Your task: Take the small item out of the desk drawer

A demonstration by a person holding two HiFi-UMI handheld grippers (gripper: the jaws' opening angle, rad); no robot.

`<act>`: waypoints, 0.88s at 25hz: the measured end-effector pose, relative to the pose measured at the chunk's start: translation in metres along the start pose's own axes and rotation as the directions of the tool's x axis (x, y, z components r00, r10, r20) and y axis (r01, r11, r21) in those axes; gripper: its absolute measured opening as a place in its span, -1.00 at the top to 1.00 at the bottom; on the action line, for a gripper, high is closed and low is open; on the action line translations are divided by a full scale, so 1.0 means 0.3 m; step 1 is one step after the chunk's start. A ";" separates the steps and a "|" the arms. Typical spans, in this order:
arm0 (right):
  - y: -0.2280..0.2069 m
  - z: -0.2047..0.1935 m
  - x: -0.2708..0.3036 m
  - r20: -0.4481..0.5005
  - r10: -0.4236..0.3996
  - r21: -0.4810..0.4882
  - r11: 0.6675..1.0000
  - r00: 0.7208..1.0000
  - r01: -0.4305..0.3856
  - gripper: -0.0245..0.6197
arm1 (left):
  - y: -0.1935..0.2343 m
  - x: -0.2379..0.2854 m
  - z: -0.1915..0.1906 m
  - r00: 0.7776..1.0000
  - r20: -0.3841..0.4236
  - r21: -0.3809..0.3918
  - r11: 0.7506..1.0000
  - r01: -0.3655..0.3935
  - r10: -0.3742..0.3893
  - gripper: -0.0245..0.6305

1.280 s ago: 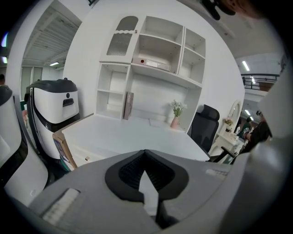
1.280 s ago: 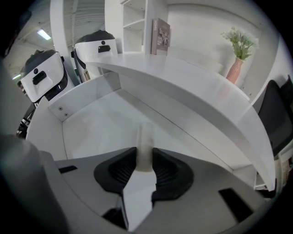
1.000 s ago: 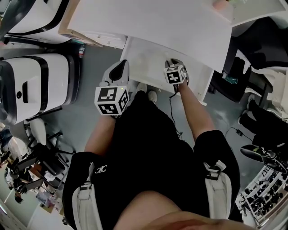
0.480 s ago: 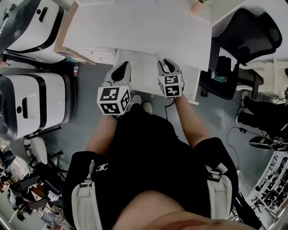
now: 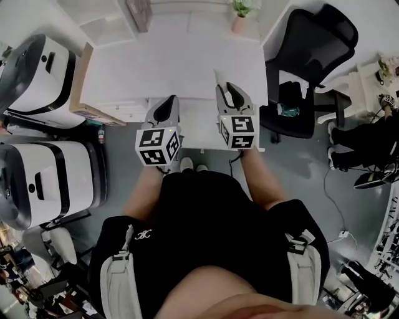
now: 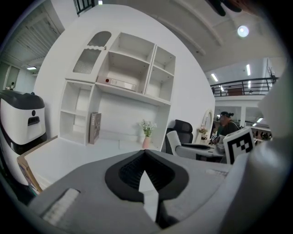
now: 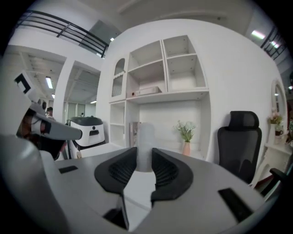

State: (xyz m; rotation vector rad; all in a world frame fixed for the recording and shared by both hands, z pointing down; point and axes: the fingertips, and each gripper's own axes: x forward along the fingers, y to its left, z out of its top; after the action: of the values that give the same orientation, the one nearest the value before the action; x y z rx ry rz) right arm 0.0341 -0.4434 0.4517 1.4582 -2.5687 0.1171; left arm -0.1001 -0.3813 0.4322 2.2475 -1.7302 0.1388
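My right gripper (image 5: pixel 227 88) is shut on a small white cylinder (image 7: pixel 145 139), which stands upright between its dark pads (image 7: pixel 165 170). In the head view that small item (image 5: pixel 219 77) shows as a pale stub at the jaw tips, above the front of the white desk (image 5: pixel 174 62). The open white drawer (image 5: pixel 201 128) lies below both grippers, partly hidden by them. My left gripper (image 5: pixel 169 106) hangs beside the right one, shut with nothing in it; its jaws (image 6: pixel 145 153) meet at the tip.
A black office chair (image 5: pixel 305 68) stands to the right of the desk. Large white machines (image 5: pixel 43 180) fill the floor at the left. A potted plant (image 5: pixel 240 19) and a book (image 5: pixel 138 12) stand at the desk's back, under white shelves (image 7: pixel 160 73).
My right gripper has risen out of the drawer and forward over the desk's front edge with the white item in it. The left gripper has lifted alongside it.
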 end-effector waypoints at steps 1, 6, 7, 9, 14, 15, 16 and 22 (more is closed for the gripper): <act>-0.013 0.034 -0.015 0.026 -0.015 0.005 1.000 1.000 0.015 0.61 | -0.010 0.007 0.013 1.000 0.006 0.005 1.000 0.009 -0.009 0.88; -0.061 0.153 -0.104 0.135 -0.070 0.042 0.997 0.988 0.065 0.60 | -0.051 0.018 0.067 0.998 0.034 0.022 0.999 0.045 -0.046 0.88; -0.068 0.165 -0.119 0.150 -0.077 0.049 0.996 0.986 0.071 0.60 | -0.056 0.021 0.076 0.998 0.038 0.024 0.998 0.050 -0.051 0.88; -0.079 0.179 -0.139 0.168 -0.086 0.057 0.995 0.982 0.077 0.60 | -0.063 0.030 0.090 0.997 0.044 0.029 0.998 0.061 -0.062 0.88; -0.087 0.193 -0.150 0.183 -0.108 0.069 0.993 0.977 0.097 0.60 | -0.073 0.052 0.117 0.994 0.050 0.046 0.995 0.090 -0.092 0.88; -0.089 0.194 -0.149 0.183 -0.110 0.074 0.992 0.977 0.098 0.60 | -0.076 0.057 0.121 0.994 0.051 0.048 0.994 0.095 -0.097 0.88; -0.093 0.193 -0.148 0.184 -0.112 0.078 0.992 0.977 0.099 0.60 | -0.080 0.063 0.123 0.994 0.051 0.050 0.994 0.099 -0.101 0.88; -0.107 0.185 -0.146 0.176 -0.120 0.094 0.990 0.977 0.104 0.60 | -0.090 0.081 0.129 0.992 0.047 0.056 0.992 0.113 -0.115 0.88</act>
State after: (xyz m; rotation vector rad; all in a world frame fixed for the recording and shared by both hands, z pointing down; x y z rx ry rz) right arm 0.0767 -0.4317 0.3880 1.7153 -2.6430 0.0806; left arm -0.0719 -0.4090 0.3970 2.4012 -1.6357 0.1047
